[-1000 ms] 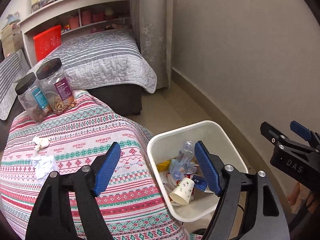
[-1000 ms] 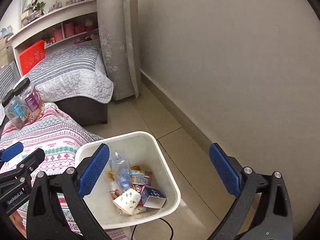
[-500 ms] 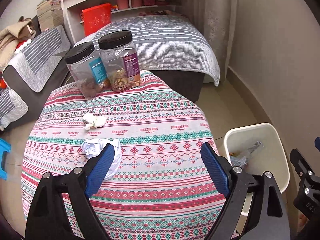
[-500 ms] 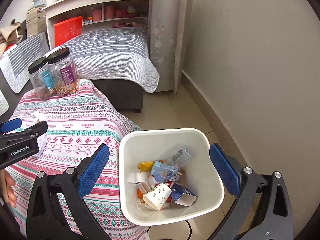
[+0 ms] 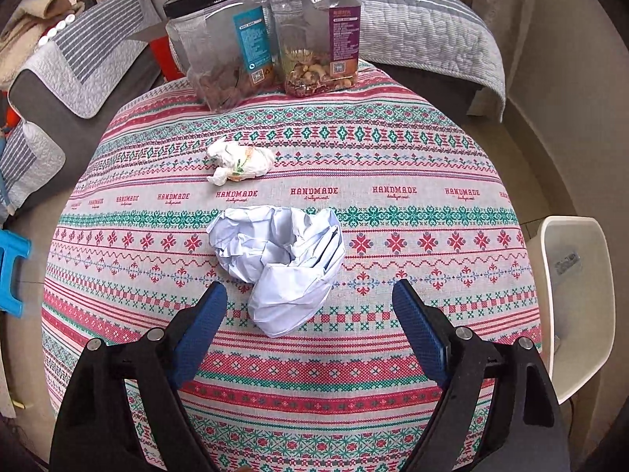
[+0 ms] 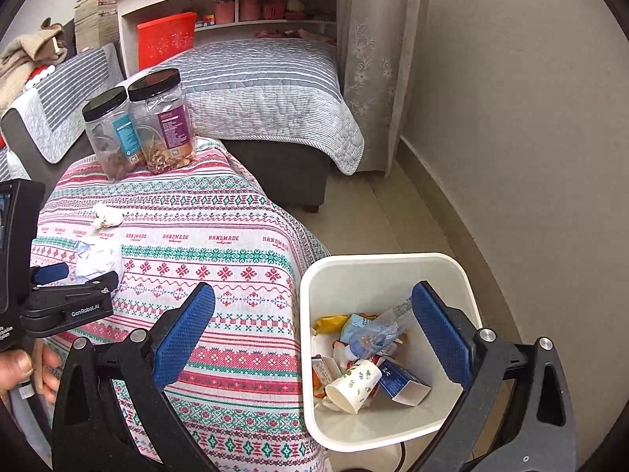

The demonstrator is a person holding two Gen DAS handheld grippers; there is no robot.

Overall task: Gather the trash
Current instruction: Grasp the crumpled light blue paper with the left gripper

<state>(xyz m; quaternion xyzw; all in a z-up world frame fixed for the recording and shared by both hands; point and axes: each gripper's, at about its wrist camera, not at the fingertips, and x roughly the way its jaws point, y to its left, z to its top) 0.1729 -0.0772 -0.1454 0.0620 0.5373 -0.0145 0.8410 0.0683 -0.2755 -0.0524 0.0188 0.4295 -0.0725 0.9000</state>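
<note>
A large crumpled white paper ball (image 5: 275, 259) lies on the patterned tablecloth (image 5: 393, 236). My left gripper (image 5: 307, 287) hangs just over it, jaws wide and closing, with the ball's near end between the blue pads, untouched. A smaller crumpled wrapper (image 5: 240, 161) lies farther back. In the right wrist view, the right gripper (image 6: 313, 289) is open and empty above the near table edge and the rim of the white bin (image 6: 377, 259). The bin holds a paper cup (image 6: 352, 387), a blue carton and a plastic bottle. The left gripper (image 6: 70, 287) and paper ball (image 6: 98, 257) show at that view's left.
Two black-lidded snack jars (image 5: 224, 51) (image 5: 318, 39) stand at the table's far edge. The bin (image 5: 570, 236) stands on the floor right of the table. A grey striped bed (image 6: 267, 78), shelves and a sofa lie behind. A blue stool (image 5: 11, 267) stands at the left.
My left gripper swung left from over the bin to above the table and came down over the paper ball. The right gripper shifted left, bringing the bin under it.
</note>
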